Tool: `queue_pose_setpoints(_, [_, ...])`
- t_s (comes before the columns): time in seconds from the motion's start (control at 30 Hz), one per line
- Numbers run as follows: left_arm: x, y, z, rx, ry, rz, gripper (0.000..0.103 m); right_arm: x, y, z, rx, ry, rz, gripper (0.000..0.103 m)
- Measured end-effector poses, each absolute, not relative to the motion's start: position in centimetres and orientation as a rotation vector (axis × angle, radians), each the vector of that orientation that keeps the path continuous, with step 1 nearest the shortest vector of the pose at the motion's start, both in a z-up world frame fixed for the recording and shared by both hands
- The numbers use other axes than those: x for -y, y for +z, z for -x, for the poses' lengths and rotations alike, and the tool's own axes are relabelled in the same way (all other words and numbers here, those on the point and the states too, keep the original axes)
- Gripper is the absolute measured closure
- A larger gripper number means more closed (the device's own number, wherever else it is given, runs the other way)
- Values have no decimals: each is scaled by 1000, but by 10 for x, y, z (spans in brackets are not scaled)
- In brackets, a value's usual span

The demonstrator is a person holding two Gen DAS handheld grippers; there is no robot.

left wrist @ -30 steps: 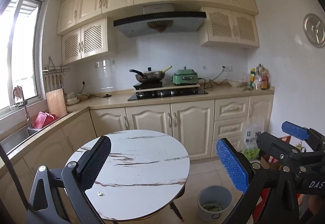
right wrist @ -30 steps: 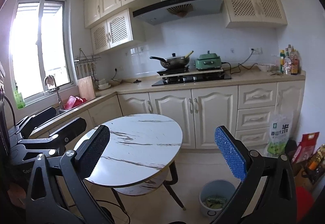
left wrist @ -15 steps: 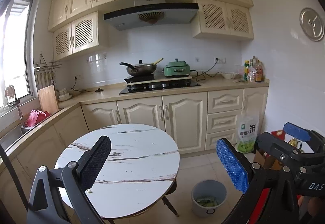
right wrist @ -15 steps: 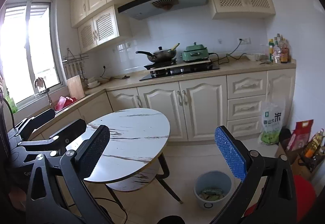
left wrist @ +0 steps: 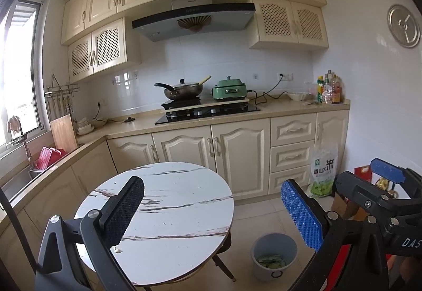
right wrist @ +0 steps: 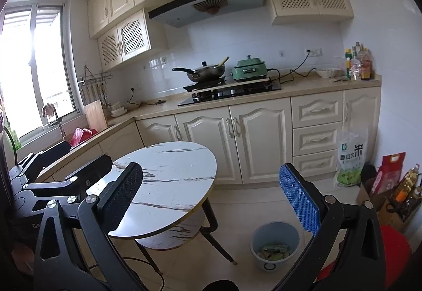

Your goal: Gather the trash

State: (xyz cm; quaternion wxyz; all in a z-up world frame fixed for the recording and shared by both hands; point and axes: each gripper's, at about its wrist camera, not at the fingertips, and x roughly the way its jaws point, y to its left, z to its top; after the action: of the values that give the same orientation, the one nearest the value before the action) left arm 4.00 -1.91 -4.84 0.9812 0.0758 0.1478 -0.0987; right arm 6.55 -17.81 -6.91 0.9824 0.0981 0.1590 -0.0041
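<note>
Both views have pulled back from the marble table [left wrist: 168, 214]; left gripper [left wrist: 211, 214] and right gripper [right wrist: 211, 212] spread, empty (crumb [left wrist: 118, 251] remains); bin [right wrist: 274, 243] holds scraps.

Pale scrap [left wrist: 118, 250] on table, trash in bin [left wrist: 274, 256]

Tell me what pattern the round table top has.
White marble look with thin dark veins; the table top shows best in the left wrist view.
</note>
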Motion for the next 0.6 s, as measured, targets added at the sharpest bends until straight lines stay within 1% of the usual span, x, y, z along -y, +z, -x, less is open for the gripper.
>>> queue_pose_setpoints(0.6, [15, -61, -30, -273, -192, -162, 1, 182, -69, -66, -316, 2, -202, 0])
